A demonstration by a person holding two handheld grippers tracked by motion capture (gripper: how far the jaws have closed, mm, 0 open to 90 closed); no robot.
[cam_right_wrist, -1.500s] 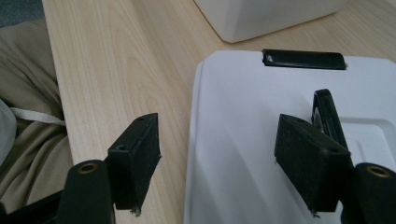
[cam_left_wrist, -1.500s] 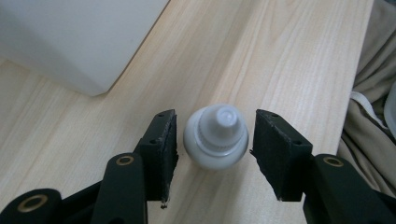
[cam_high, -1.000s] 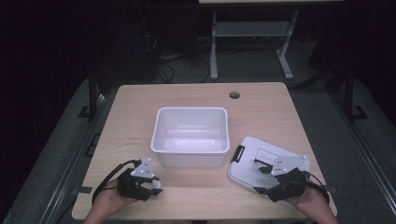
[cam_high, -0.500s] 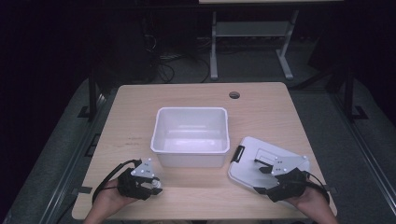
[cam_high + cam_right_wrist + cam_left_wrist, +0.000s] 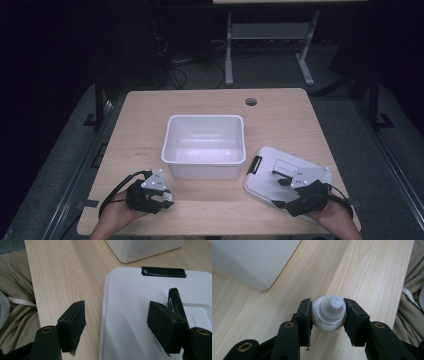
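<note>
At the bottom of the left gripper view, the left claw (image 5: 327, 315) is clamped on a small white bottle (image 5: 328, 313) just above the tabletop (image 5: 362, 270); it looks light, stiff and smooth, best held across its round body. Lower right in the high view, the right claw (image 5: 281, 189) stands apart over the flat white lid (image 5: 270, 167). Mid-frame, the white bin (image 5: 205, 171) looks empty
</note>
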